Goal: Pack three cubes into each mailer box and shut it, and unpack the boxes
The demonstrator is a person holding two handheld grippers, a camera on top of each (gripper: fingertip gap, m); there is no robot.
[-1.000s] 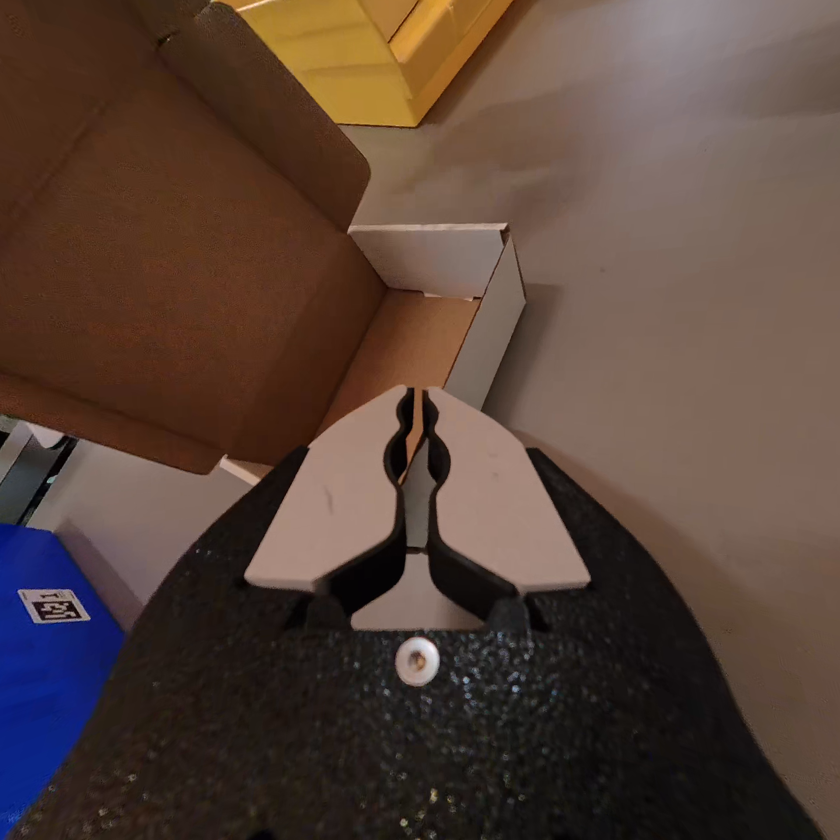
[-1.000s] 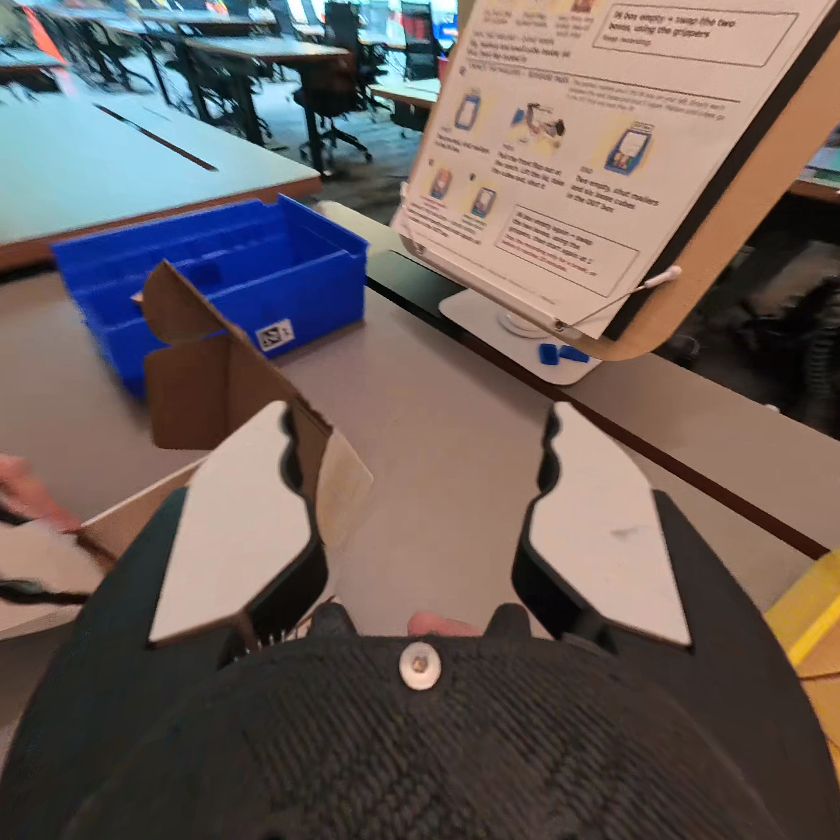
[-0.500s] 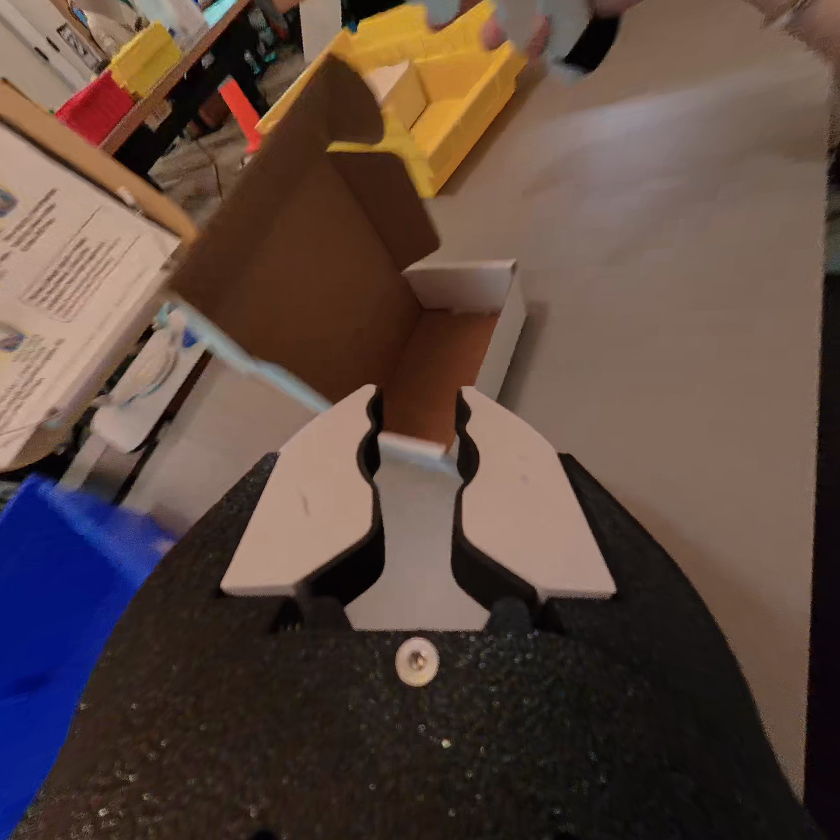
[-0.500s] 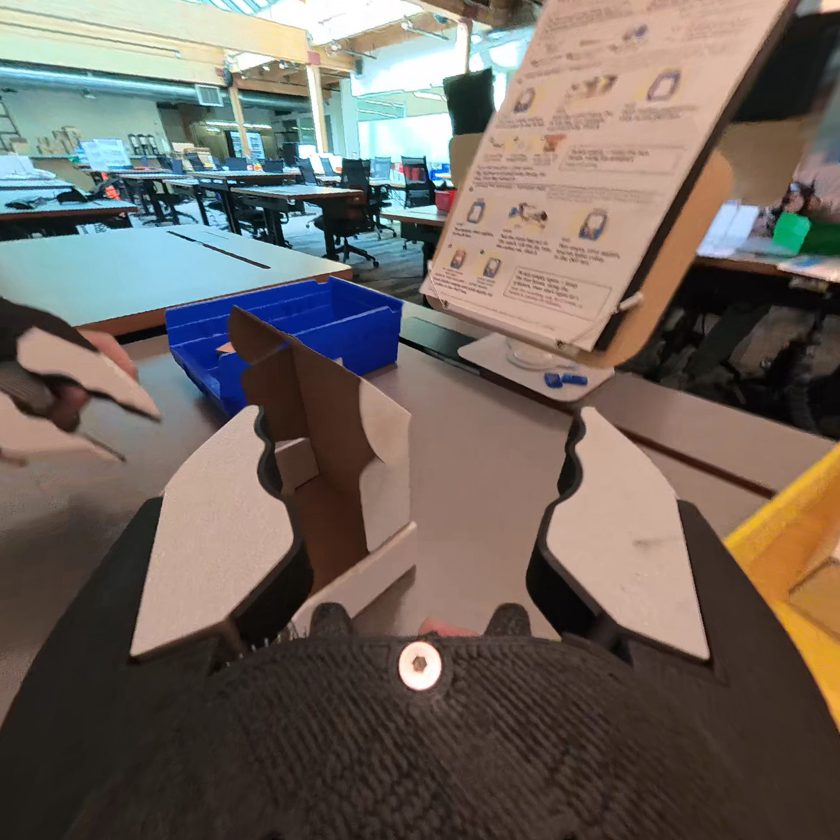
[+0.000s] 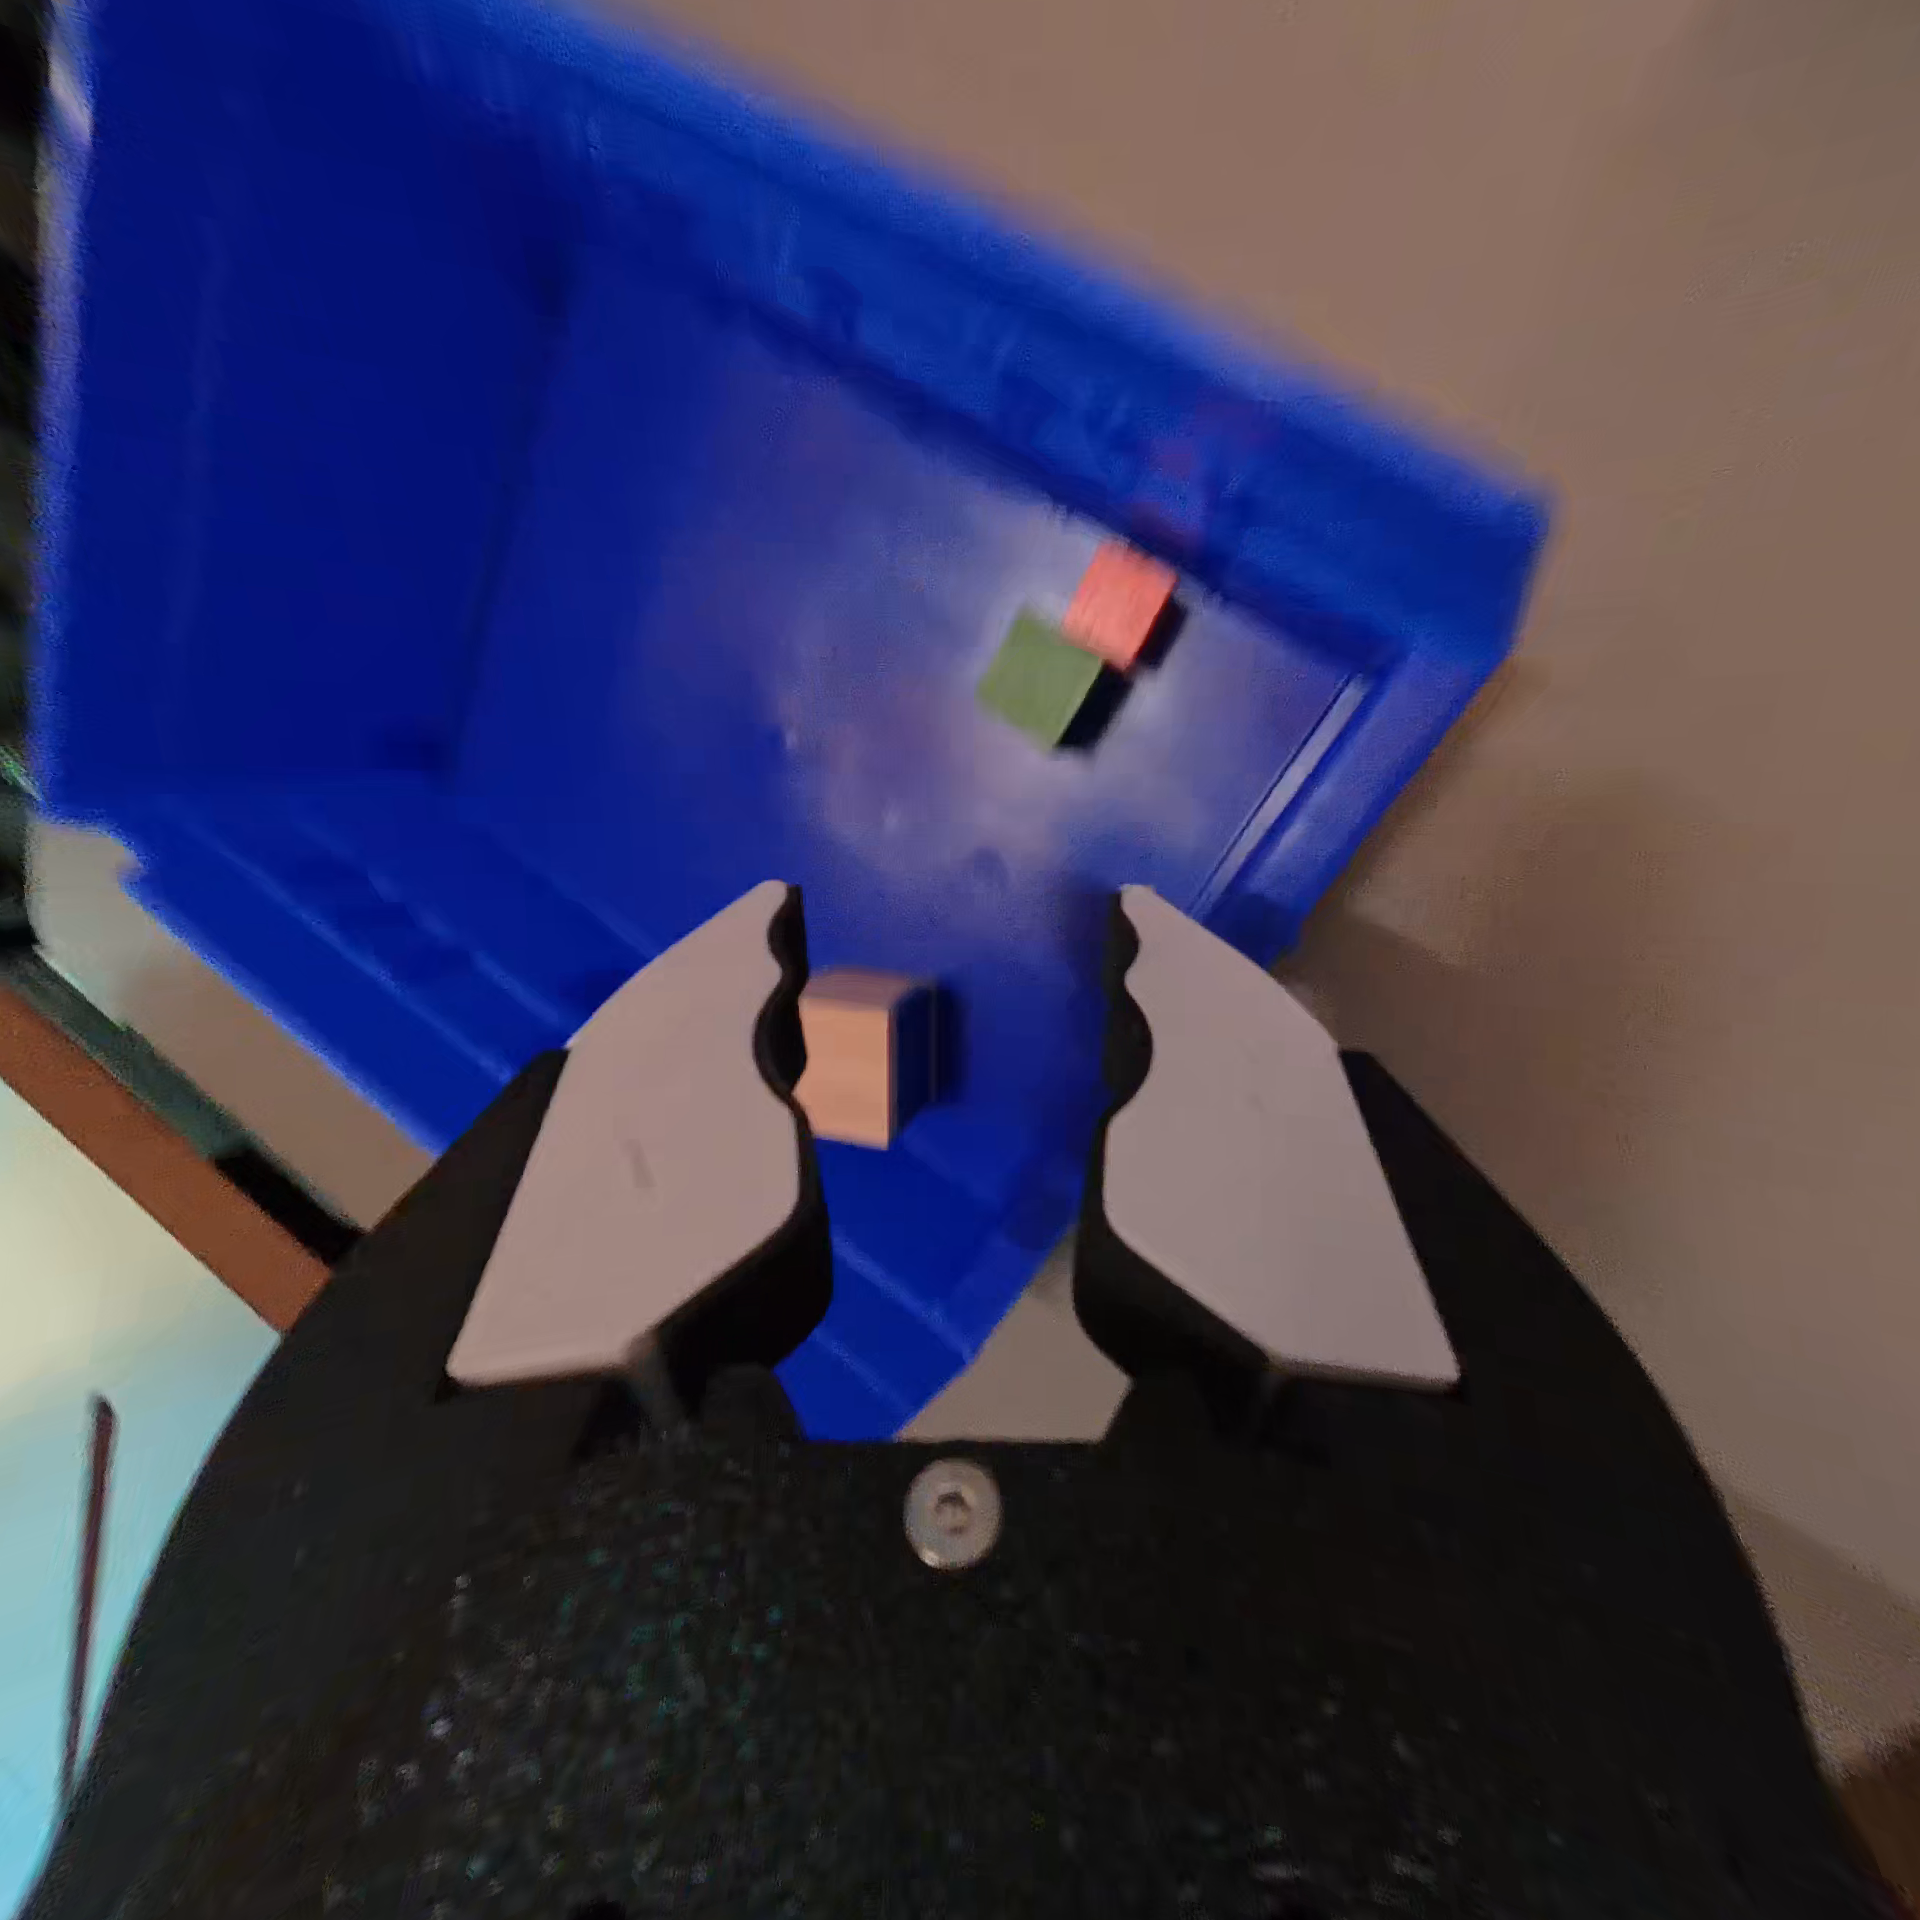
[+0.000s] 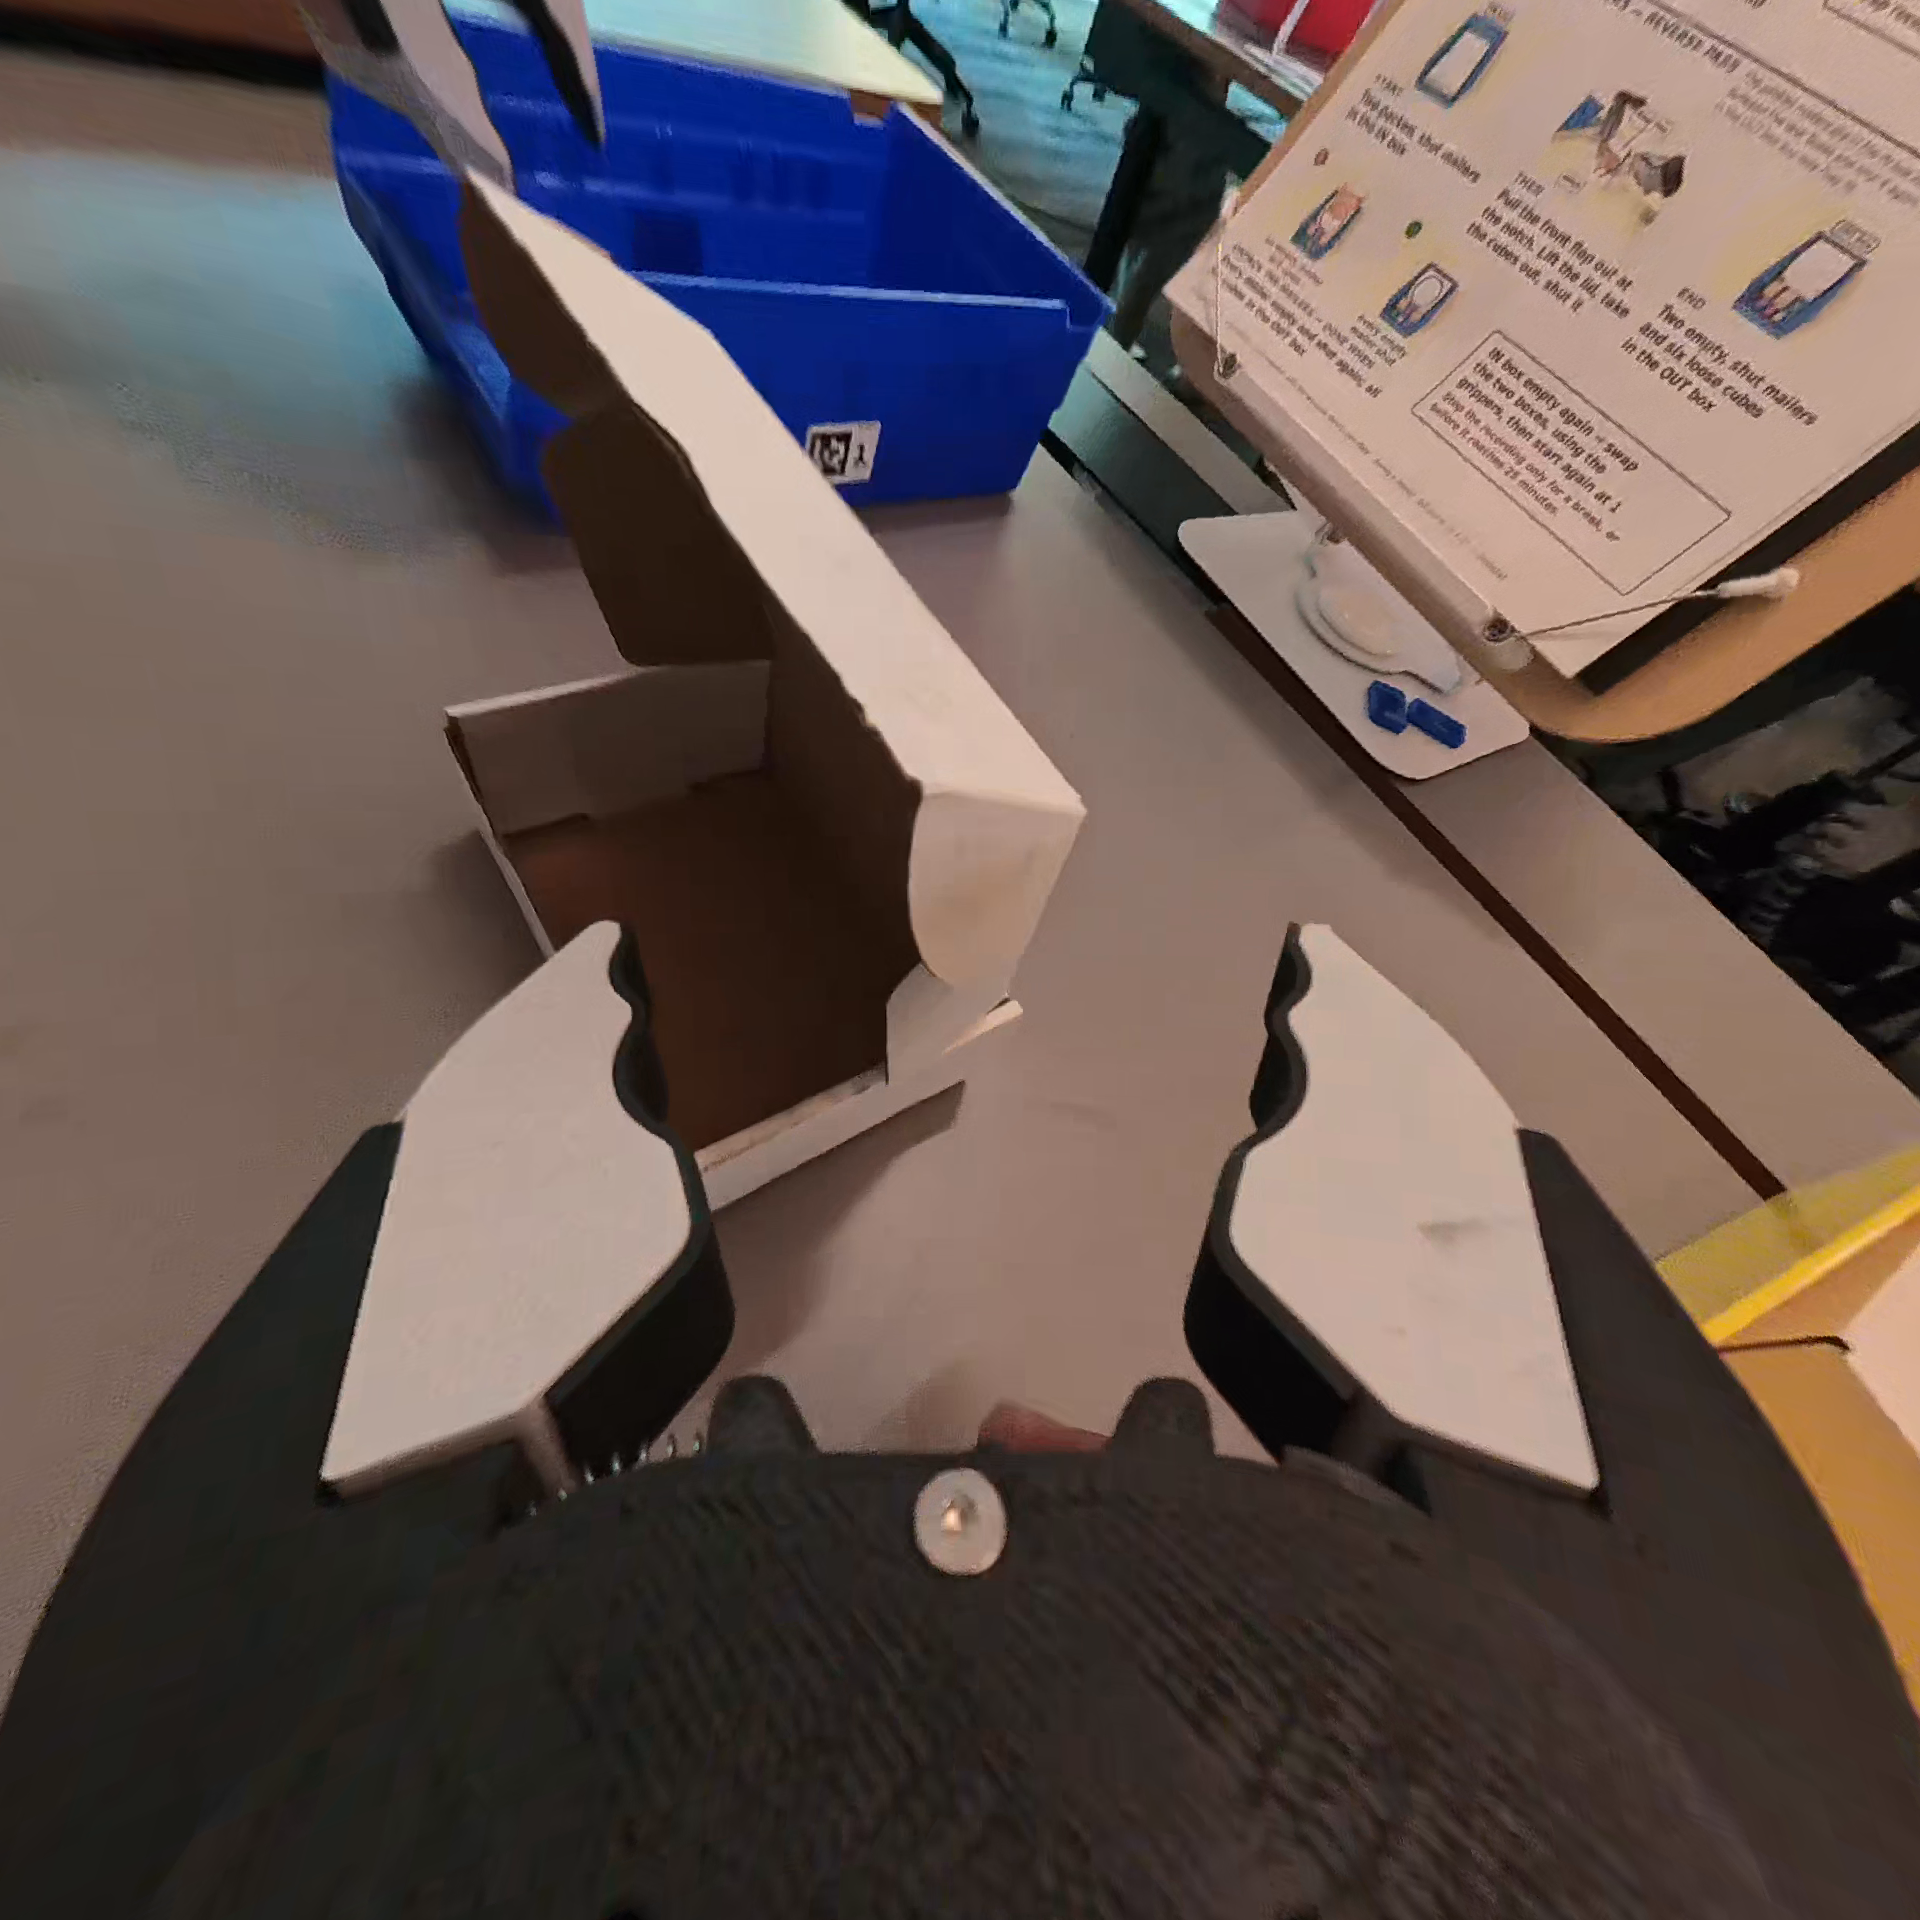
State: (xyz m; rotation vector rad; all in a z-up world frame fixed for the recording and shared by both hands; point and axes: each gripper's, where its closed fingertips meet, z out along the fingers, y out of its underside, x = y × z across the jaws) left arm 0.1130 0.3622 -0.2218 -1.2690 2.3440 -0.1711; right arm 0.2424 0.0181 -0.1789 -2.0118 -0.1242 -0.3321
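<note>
The left tool [image 5: 954,961] has swung away from the mailer box [image 6: 727,831] and is now hanging spread wide over the blue bin [image 5: 416,520], a tan cube [image 5: 862,1055] low centre between its fingers, green cube [image 5: 1039,675] and red cube [image 5: 1122,608] upper right. Packing is probably starting. The right tool [image 6: 956,977] is waiting, gaping and empty, above the desk [image 6: 208,727] beside the open box.

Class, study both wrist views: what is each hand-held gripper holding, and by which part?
Nothing: left hand-held gripper and right hand-held gripper are both open, empty.
</note>
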